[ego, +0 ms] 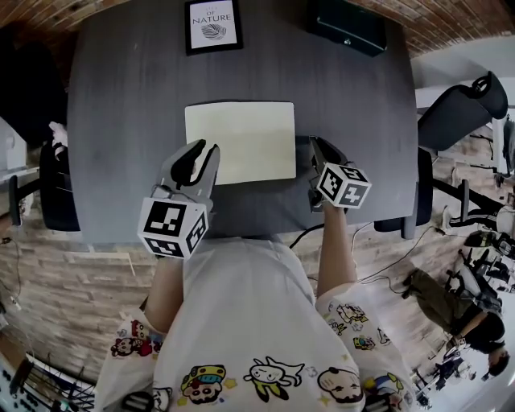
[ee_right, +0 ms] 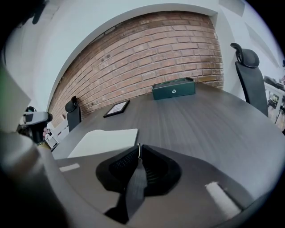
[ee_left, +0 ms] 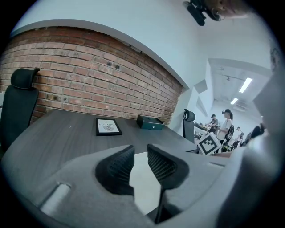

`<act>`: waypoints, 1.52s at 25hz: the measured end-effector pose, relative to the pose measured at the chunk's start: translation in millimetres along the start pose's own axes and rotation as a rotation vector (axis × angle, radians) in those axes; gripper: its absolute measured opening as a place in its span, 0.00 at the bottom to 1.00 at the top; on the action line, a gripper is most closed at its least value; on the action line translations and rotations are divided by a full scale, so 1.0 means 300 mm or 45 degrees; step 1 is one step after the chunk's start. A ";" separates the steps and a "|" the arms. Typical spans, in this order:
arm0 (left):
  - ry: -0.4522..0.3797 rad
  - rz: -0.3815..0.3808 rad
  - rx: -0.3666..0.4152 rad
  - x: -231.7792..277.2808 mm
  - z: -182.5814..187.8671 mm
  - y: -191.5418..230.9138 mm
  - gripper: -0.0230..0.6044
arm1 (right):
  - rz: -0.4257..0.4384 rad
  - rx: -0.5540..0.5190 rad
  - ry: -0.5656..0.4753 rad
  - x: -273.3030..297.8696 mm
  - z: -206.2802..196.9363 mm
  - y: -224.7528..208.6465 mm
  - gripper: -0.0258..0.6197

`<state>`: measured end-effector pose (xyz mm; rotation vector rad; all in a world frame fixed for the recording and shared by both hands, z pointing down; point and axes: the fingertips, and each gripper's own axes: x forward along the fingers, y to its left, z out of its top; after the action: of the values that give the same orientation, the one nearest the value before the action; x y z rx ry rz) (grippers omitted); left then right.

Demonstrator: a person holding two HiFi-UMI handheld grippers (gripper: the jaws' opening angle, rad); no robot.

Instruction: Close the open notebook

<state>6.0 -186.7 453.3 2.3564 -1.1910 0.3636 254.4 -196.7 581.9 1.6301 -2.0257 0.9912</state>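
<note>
The open notebook (ego: 240,141) lies in the middle of the dark table (ego: 121,113), its pale page up. My right gripper (ego: 315,146) is at the notebook's right edge. In the right gripper view its jaws (ee_right: 139,149) are shut on a thin grey cover (ee_right: 133,185) with a white edge, and the pale page (ee_right: 104,140) lies to the left of them. My left gripper (ego: 201,150) hovers over the notebook's near left corner. It stands open (ee_left: 140,153) with nothing between its fingers; the pale page (ee_left: 144,187) shows through the gap.
A framed print (ego: 213,24) and a dark green box (ego: 350,24) sit at the table's far edge. Black office chairs stand to the right (ego: 459,113) and left (ego: 56,189). People stand in the room beyond the table's right side (ee_left: 227,127).
</note>
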 end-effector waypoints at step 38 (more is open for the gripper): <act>-0.189 0.243 -0.028 -0.345 0.027 0.098 0.17 | 0.383 -0.397 -0.332 -0.230 0.280 0.659 0.10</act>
<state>-78.5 -135.2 410.2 2.2899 -1.4878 0.2400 97.8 -189.9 419.7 1.3737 -2.5063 0.5299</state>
